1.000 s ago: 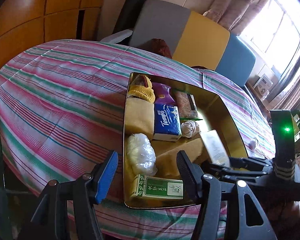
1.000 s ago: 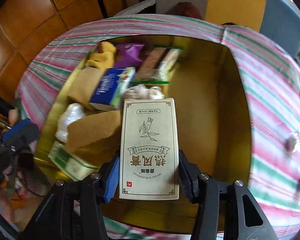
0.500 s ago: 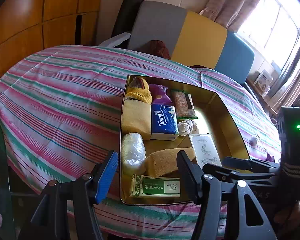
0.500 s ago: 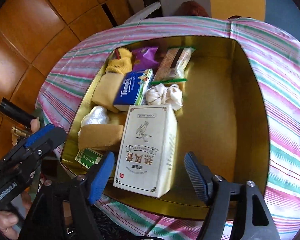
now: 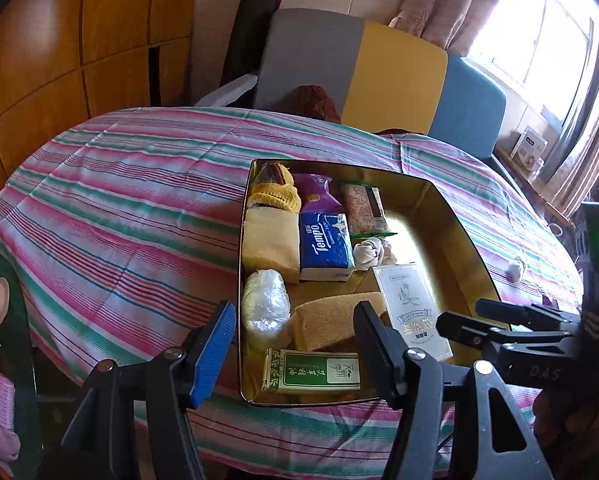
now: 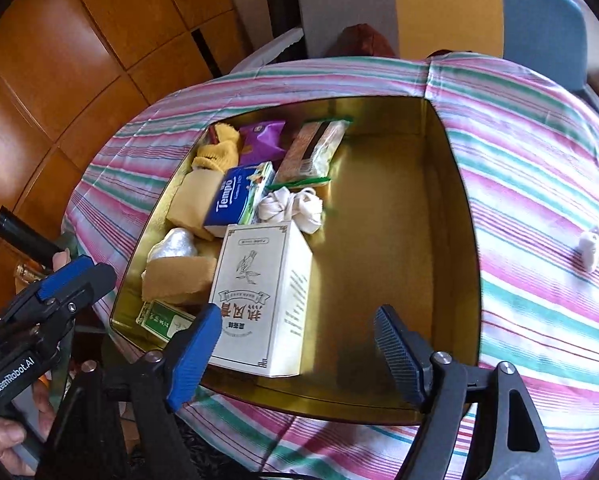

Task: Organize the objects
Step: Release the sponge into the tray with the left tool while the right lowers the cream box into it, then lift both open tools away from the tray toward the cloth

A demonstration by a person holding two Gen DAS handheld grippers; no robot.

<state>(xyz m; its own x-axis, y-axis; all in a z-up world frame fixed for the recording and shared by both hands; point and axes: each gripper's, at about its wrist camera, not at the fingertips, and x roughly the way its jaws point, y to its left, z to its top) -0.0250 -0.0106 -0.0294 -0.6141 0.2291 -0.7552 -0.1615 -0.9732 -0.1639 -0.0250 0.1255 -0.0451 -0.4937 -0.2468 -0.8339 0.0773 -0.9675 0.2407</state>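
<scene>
A gold tin box stands on the striped tablecloth. In it lie a cream carton with Chinese print, a blue Tempo tissue pack, a white knotted cloth, a tan sponge, a green box, a clear bag, yellow cloths and snack packs. My right gripper is open and empty, just behind the carton. My left gripper is open and empty at the tin's near-left corner.
A small white object lies on the tablecloth right of the tin. A grey, yellow and blue sofa stands behind the table, wooden panels to the left. The tin's right half is bare gold floor.
My right gripper opened and let go of the cream carton, which now lies in the tin. The gripper has drawn back. My left gripper has backed off slightly.
</scene>
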